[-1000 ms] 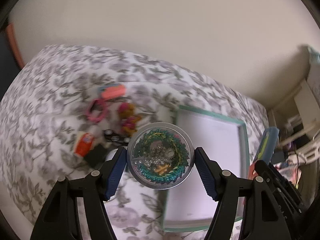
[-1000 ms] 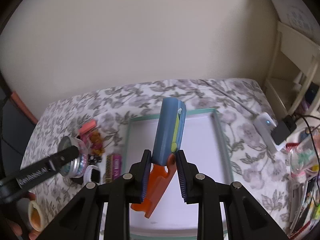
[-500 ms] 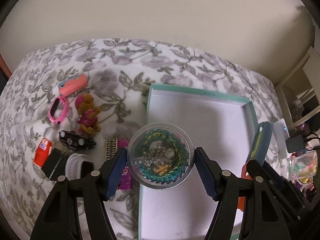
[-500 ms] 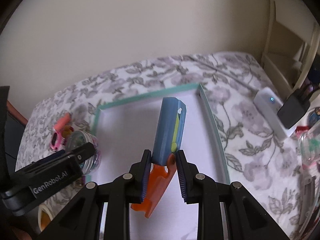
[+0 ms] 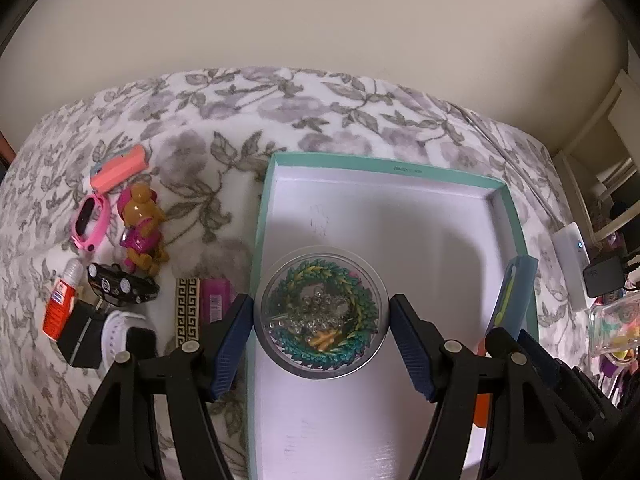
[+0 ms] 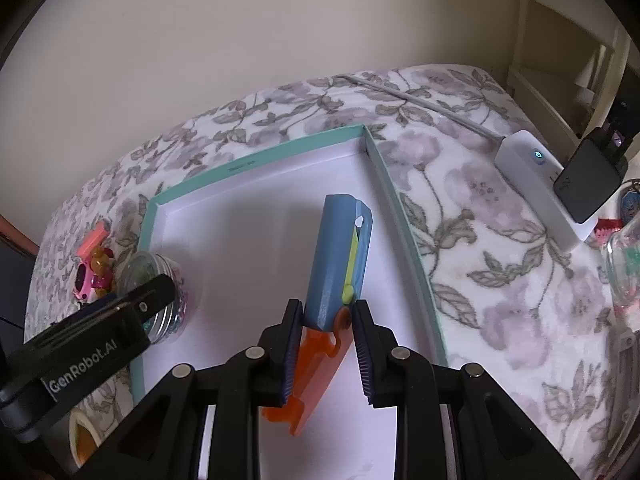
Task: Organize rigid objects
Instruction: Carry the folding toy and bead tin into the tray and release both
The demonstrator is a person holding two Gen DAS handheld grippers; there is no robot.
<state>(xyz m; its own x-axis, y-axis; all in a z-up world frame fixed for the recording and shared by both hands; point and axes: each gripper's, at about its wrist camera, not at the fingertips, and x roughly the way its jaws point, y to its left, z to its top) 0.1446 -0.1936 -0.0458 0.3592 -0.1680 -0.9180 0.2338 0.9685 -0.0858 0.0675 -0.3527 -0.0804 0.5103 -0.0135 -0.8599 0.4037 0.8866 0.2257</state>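
Note:
My left gripper is shut on a round clear jar of beads, held over the near left part of the teal-rimmed white tray. From the right wrist the same jar shows at the tray's left wall. My right gripper is shut on a blue and orange toy with a yellow slider, held over the tray's right half, its blue end pointing away. That toy shows at the right in the left wrist view.
Left of the tray on the floral bedspread lie a pink watch, a toy dog, a coral case, a black toy car, a glue bottle and a patterned box. A white power strip with black adapter lies right.
Both grippers have come down and closer over the tray with their objects still held. The tray now fills more of each view; the jar has moved from the tray's left edge to over its floor.

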